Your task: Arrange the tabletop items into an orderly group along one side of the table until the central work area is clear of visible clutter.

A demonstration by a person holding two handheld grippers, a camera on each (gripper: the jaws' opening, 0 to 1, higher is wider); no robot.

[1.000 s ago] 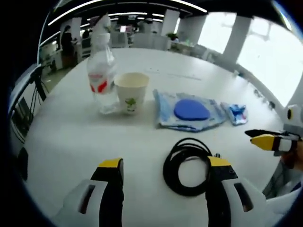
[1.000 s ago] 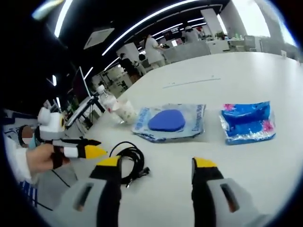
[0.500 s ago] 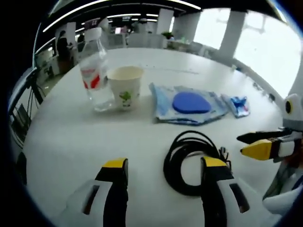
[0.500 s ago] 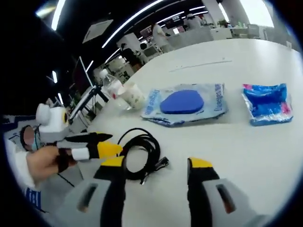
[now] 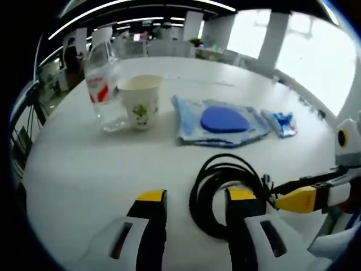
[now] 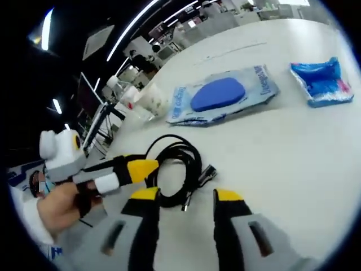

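The left gripper (image 5: 192,202) sits low with its yellow-tipped jaws parted, the right gripper (image 6: 183,199) likewise holds its jaws apart, and a hand (image 6: 59,206) grips the left gripper's handle, its jaws pointing toward the right gripper's.

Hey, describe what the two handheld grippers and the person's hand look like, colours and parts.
The left gripper and the right gripper each have two light grey fingers with dark inner faces and yellow tips. Seen from the side in the right gripper view, the left gripper has a white body, black fingers with yellow tips and a white band. The hand holding it wears a black strap and a white sleeve.
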